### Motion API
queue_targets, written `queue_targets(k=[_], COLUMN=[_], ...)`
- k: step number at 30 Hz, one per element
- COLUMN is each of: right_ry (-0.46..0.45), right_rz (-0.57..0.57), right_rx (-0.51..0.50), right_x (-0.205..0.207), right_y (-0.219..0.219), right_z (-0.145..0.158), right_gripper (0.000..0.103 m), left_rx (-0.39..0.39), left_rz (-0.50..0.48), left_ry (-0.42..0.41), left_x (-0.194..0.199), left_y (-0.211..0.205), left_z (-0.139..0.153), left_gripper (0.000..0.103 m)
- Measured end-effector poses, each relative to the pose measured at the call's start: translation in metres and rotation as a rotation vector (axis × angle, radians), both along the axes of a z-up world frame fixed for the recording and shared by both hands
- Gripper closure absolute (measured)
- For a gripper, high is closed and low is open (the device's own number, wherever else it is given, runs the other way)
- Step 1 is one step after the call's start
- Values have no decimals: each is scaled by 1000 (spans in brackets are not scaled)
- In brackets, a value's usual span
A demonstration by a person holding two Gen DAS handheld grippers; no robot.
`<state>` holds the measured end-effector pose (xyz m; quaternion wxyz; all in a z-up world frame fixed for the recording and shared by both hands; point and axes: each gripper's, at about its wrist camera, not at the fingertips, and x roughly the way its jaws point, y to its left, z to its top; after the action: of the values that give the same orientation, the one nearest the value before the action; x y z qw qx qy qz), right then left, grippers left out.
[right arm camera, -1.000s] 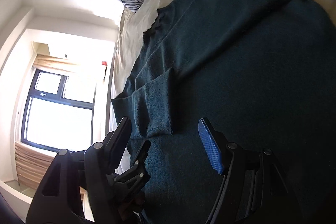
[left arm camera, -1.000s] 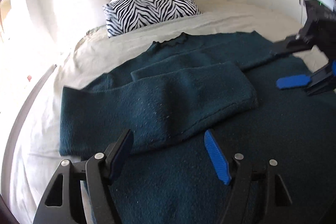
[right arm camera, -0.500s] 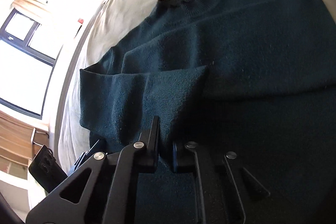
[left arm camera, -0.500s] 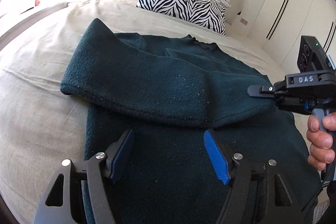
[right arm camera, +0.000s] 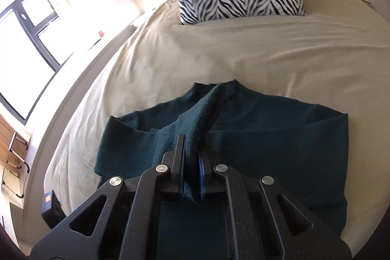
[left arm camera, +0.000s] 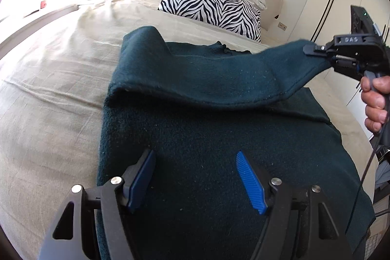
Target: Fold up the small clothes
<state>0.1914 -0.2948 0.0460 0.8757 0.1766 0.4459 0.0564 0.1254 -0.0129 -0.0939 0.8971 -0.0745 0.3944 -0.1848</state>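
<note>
Sleeve (left arm camera: 287,65) now lifted off sweater (left arm camera: 195,162) by clamped right gripper (right arm camera: 192,162), marked "DAS"; left gripper (left arm camera: 195,177) spread, empty.

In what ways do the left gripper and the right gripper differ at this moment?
The left gripper is open, with a wide gap between its blue pads; the right gripper is shut. The left gripper holds nothing and hangs over the dark green sweater; the right gripper pinches the sweater's sleeve. That sleeve is lifted off the sweater's body, while the cloth under the left gripper lies flat on the bed. Both are black with blue pads.
</note>
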Motion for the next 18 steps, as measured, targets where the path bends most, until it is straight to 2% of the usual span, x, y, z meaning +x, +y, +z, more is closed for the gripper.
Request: queue_targets(k=[4, 8, 14, 18], right_ry=[108, 135, 128, 129], right_rz=[-110, -159, -156, -162], right_rx=[51, 96, 88, 83], right_x=[1, -11, -16, -15], right_y=[-47, -67, -62, -63], right_z=[-56, -92, -100, -97], right_gripper=[95, 95, 95, 95], left_rx=[-9, -47, -128, -198], left_rz=[0, 7, 41, 67], left_ry=[1, 10, 46, 24], left_x=[1, 1, -1, -2], left_y=[1, 8, 25, 42], left_z=[1, 6, 11, 27], left_gripper=[31, 31, 34, 34])
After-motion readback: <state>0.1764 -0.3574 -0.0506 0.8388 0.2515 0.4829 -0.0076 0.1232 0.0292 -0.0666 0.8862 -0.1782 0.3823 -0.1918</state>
